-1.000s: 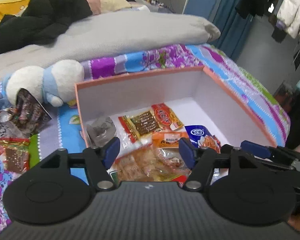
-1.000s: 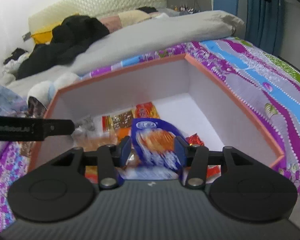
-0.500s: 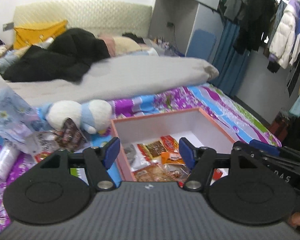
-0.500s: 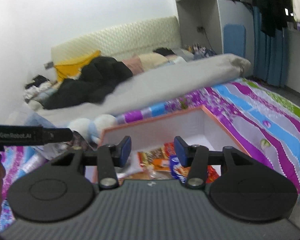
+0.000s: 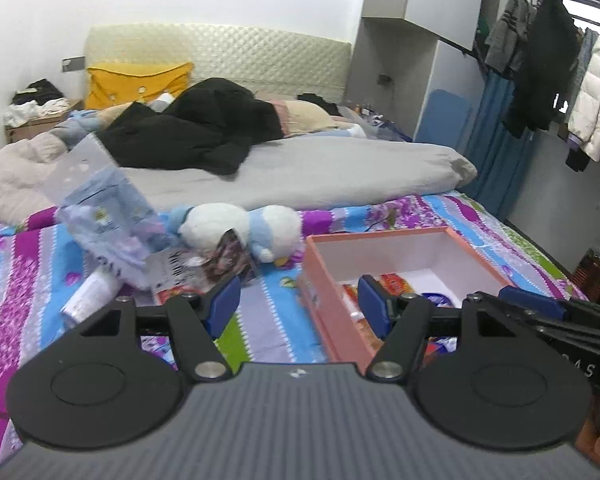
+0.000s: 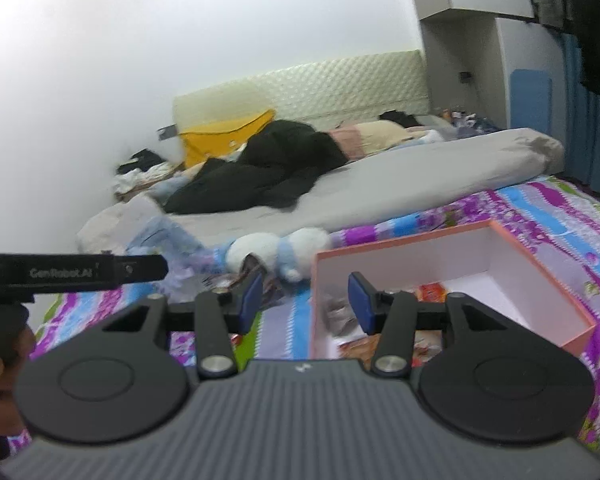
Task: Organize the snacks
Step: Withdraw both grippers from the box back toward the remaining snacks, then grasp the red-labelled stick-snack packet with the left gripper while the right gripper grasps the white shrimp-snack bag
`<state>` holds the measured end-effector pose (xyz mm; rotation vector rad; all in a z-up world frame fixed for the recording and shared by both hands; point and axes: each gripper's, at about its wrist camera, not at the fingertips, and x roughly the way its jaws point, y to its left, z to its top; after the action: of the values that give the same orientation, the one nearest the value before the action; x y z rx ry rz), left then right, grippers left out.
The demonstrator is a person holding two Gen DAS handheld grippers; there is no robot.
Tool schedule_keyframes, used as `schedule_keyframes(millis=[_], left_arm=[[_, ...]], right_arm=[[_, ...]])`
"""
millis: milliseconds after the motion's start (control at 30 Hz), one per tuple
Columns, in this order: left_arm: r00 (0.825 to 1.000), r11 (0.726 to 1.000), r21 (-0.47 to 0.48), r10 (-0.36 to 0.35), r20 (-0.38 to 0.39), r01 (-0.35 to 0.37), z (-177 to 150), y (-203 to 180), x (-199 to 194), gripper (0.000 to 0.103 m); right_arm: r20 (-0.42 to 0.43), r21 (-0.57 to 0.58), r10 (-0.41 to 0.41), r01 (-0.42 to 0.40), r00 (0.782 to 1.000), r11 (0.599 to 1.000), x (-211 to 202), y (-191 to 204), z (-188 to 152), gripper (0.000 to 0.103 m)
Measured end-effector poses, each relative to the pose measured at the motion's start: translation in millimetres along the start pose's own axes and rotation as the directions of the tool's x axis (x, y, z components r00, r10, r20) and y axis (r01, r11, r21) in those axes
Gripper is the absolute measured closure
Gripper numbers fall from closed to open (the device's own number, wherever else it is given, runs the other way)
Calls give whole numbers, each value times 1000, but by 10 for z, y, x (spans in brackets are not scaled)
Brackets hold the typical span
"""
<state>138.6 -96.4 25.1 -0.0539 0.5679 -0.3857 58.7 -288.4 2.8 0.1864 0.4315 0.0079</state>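
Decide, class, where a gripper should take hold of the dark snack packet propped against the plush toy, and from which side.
Grip the dark snack packet at its raised upper corner, coming from above and the near side. It leans tilted against the plush toy, so that thin edge probably stands free for open fingers like the left gripper; lower down, other wrappers crowd it.

Snacks: some boxed, some loose

Pink box (image 5: 320, 280) w/ white inside, open, on bedspread; orange/red and blue packets (image 5: 396, 284) lie flat in it. More packets (image 5: 204, 268) scattered left of box, nr plush.
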Motion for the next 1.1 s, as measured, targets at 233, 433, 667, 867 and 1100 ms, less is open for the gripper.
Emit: schedule_keyframes(millis=[233, 433, 667, 867, 1100], left_arm=[[996, 996, -45, 83, 9, -83, -393, 351, -171, 33], [994, 989, -102, 106, -35, -109, -773, 613, -171, 33], [986, 977, -174, 98, -135, -121, -1220, 876, 73, 33], [978, 970, -203, 94, -186, -132, -1396, 1072, 373, 30], [977, 966, -222, 92, -195, -135, -1346, 1353, 917, 19]], right_arm=[[-25, -36, 61, -61, 998, 997, 66, 231, -293, 53], [-86, -5, 91, -92, 992, 996, 155, 322, -523, 53], [-159, -11, 98, -101, 982, 995, 336, 454, -727, 53], [-216, -48, 121, -134, 969, 990, 626, 536, -736, 53], [-270, -101, 146, -179, 952, 979, 1165, 567, -527, 53]])
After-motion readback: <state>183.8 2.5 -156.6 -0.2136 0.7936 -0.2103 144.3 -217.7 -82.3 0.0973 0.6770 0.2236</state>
